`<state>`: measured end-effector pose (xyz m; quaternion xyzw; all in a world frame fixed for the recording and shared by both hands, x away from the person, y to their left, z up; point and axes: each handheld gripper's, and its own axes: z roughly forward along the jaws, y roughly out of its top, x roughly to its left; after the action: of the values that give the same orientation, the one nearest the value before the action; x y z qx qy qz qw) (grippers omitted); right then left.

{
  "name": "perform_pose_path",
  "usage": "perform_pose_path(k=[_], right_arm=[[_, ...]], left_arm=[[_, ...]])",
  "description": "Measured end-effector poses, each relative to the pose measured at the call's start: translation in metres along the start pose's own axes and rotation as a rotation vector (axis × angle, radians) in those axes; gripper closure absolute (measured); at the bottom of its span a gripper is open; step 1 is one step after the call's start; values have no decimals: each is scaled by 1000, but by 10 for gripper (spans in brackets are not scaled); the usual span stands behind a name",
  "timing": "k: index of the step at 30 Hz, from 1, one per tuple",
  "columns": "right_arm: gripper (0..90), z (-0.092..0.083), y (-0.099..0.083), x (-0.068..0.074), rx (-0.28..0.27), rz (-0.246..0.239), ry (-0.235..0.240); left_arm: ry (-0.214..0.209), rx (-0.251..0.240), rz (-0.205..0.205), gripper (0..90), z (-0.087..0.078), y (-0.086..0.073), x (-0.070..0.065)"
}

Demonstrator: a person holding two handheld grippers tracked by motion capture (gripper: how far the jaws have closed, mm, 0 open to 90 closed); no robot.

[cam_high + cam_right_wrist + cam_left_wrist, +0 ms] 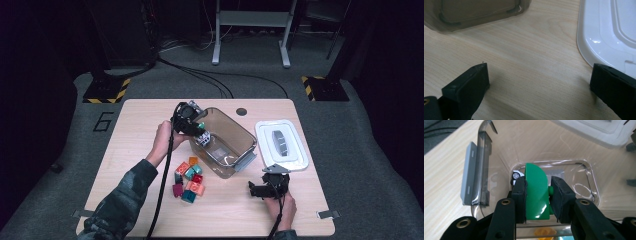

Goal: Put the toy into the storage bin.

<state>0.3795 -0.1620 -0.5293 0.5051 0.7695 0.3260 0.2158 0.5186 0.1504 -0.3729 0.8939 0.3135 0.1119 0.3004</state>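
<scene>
Green block (pixel 537 192) in left claw (pixel 537 200), unlabelled

you have a white lid (pixel 281 145) lying flat on the wooden table (pixel 140 120), just to the right of the work area, with a grey handle on its top. a dark round hole (pixel 241 111) sits in the tabletop near the far edge. beyond the table, black cables (pixel 210 77) run across the grey floor, two black and yellow striped bases (pixel 106 91) stand at either side, and a grey metal frame (pixel 250 30) stands further back. a "6" (pixel 103 121) is marked on the floor at the left.
</scene>
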Motion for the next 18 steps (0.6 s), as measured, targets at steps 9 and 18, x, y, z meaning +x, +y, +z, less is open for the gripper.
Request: perform_pose_path(k=[9,18], right_arm=[[16,0,0,0,0,1,-1],[17,0,0,0,0,0,0]], left_arm=[[-11,43,-17,663,5,-4,4],[-1,69,-39,555,8,-7,5]])
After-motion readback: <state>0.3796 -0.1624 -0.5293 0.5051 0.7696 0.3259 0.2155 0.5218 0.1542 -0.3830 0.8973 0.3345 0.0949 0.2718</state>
